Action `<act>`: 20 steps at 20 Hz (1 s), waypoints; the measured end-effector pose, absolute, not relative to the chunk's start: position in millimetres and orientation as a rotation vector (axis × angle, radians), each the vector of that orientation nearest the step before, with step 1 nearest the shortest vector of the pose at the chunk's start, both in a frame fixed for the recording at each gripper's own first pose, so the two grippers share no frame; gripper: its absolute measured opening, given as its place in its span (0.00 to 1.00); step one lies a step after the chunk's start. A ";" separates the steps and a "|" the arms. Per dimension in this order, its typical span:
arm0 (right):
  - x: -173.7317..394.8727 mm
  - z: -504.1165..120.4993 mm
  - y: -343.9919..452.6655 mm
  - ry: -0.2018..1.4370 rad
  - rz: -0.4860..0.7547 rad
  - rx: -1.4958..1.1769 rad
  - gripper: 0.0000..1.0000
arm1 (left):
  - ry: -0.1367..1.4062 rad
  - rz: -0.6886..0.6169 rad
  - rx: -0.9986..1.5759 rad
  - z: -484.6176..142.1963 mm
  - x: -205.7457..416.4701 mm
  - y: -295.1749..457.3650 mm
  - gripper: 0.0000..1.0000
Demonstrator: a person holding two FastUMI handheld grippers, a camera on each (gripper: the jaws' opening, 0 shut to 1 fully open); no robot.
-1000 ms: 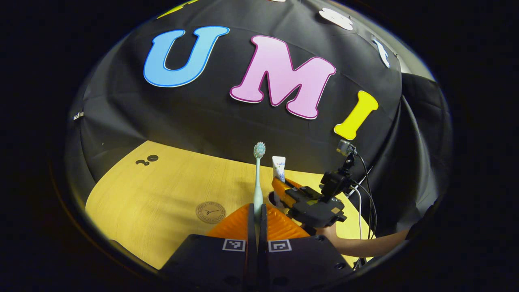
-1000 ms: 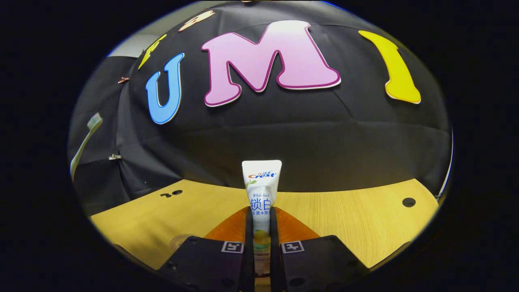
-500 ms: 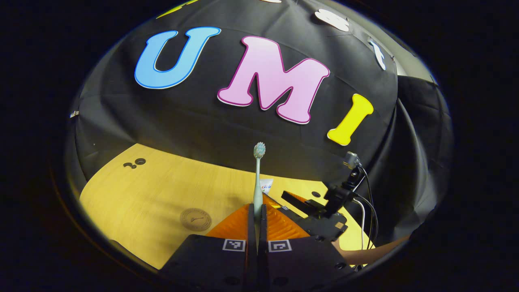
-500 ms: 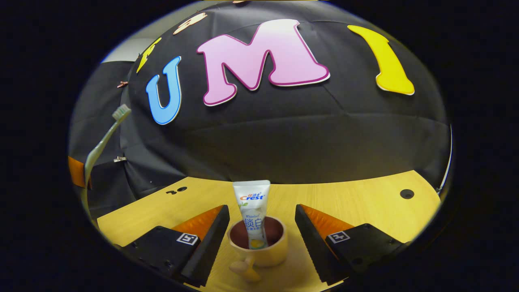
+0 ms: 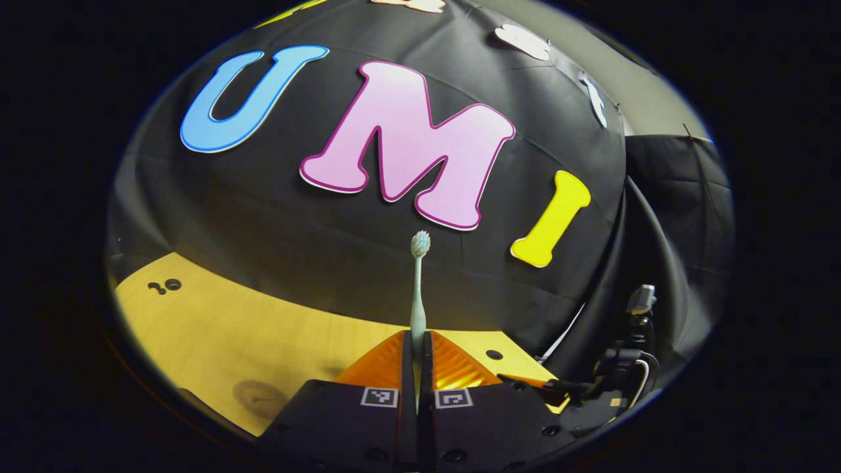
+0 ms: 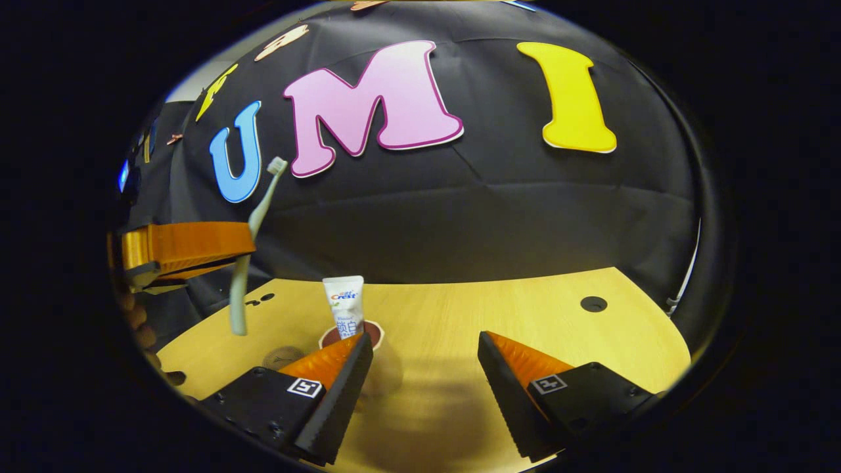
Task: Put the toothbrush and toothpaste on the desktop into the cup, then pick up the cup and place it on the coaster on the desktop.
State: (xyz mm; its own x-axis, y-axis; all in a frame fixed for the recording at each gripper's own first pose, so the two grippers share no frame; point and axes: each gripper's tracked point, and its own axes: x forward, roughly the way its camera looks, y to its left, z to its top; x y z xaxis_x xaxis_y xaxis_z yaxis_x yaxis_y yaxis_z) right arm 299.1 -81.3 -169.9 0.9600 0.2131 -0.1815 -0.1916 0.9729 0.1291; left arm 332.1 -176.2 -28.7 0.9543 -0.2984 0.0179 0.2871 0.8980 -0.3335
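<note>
Right gripper view: toothpaste [image 6: 343,303] in cup [image 6: 374,334]

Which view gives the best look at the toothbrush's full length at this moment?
The right gripper view: the toothbrush shows from the side, head to handle end, clamped in the left gripper. The left gripper view shows the toothbrush end-on, its lower handle hidden between that gripper's shut fingers.

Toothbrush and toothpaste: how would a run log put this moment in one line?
toothpaste: in cup | toothbrush: held upright, left gripper | right gripper: open | coaster: bare
</note>
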 end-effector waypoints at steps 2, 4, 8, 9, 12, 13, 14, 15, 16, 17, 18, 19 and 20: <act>296.3 -176.5 -92.1 0.219 0.177 0.103 0.98 | -0.038 -0.306 -0.324 -27.2 351.1 -183.1 0.06; 291.1 -183.9 -96.1 0.246 0.167 0.109 0.98 | -0.077 -0.319 -0.314 -33.9 368.2 -194.0 0.06; 285.9 -193.2 -105.0 0.267 0.142 0.103 0.98 | -0.106 -0.340 -0.310 -66.6 386.7 -210.2 0.06; 285.6 -195.0 -106.2 0.269 0.139 0.103 0.98 | -0.110 -0.333 -0.302 -74.2 389.2 -211.2 0.06; 283.4 -199.2 -109.3 0.275 0.138 0.098 0.98 | -0.140 -0.314 -0.279 -90.7 390.4 -212.6 0.06; 282.2 -201.0 -110.2 0.279 0.140 0.098 0.98 | -0.152 -0.313 -0.270 -93.7 390.6 -213.9 0.07; 281.8 -203.4 -110.1 0.282 0.143 0.095 0.98 | -0.154 -0.310 -0.261 -98.8 391.7 -215.1 0.08; 281.1 -205.5 -109.8 0.285 0.143 0.089 0.98 | -0.147 -0.302 -0.255 -104.1 392.1 -214.9 0.10; 280.8 -207.4 -108.5 0.289 0.146 0.083 0.98 | -0.140 -0.291 -0.254 -111.2 391.2 -213.7 0.11; 280.2 -208.5 -107.3 0.293 0.149 0.079 0.98 | -0.136 -0.283 -0.258 -116.0 390.1 -211.8 0.12; 279.0 -209.4 -104.9 0.295 0.155 0.074 0.98 | -0.132 -0.283 -0.264 -120.7 387.9 -212.1 0.12; 277.6 -210.0 -102.9 0.296 0.162 0.068 0.98 | -0.131 -0.311 -0.274 -123.5 382.7 -217.5 0.14; 277.3 -210.8 -100.7 0.297 0.167 0.060 0.98 | -0.135 -0.338 -0.275 -123.2 375.3 -223.2 0.32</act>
